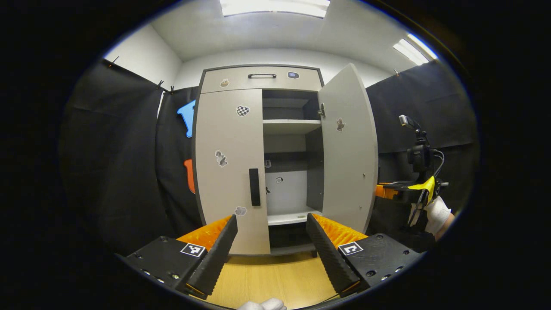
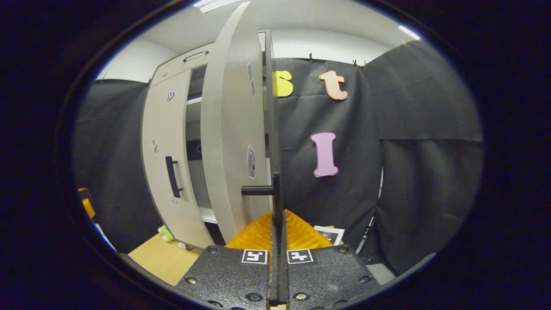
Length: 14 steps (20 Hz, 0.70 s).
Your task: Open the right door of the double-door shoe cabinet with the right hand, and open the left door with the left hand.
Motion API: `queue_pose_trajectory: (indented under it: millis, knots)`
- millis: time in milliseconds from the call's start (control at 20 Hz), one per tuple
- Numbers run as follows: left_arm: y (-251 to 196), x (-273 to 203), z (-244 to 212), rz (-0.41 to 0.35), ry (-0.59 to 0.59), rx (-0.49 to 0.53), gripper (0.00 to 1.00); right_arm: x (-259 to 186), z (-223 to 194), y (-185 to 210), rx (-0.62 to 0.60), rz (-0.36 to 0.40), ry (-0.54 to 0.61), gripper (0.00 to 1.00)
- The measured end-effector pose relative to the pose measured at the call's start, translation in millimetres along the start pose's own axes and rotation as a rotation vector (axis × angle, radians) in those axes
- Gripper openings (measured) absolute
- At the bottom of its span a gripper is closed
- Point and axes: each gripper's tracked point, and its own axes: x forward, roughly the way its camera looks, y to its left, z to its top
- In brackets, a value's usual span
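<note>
The grey shoe cabinet (image 1: 228, 82) stands straight ahead in the left gripper view. Its left door (image 1: 228, 142) is closed, with a black vertical handle (image 1: 255, 187) near its inner edge. My left gripper (image 1: 271, 228) is open, low in front of that door and short of the handle. The right door (image 1: 348, 146) stands swung out, baring the shelves (image 1: 292, 126). In the right gripper view that door (image 2: 234, 129) is edge-on, and my right gripper (image 2: 277, 219) is shut on its black handle (image 2: 275, 189). A gloved hand (image 1: 437, 213) holds the right gripper (image 1: 389, 190) at the open door's edge.
A wood floor (image 1: 267, 280) runs up to the cabinet. Black cloth walls (image 1: 129, 150) close in on both sides. A top drawer (image 1: 262, 77) sits above the doors. A sheet of paper (image 2: 329, 234) and a small green object (image 2: 165, 232) lie on the floor.
</note>
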Motion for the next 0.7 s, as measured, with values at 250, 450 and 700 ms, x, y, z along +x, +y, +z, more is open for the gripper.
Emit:
queue_pose_trajectory:
  millis: [250,450,700]
  knots:
    - [-15,12,-5,-0.014,0.041,-0.023,0.96,3,2,-5,-0.036,0.008,0.013,0.01]
    - [-15,17,-10,-0.007,0.063,-0.030,0.96,-1,-1,-7,-0.056,-0.006,0.006,0.04]
    - [-8,22,-6,-0.001,0.055,-0.012,0.96,-19,-1,-20,-0.076,-0.057,0.003,0.13]
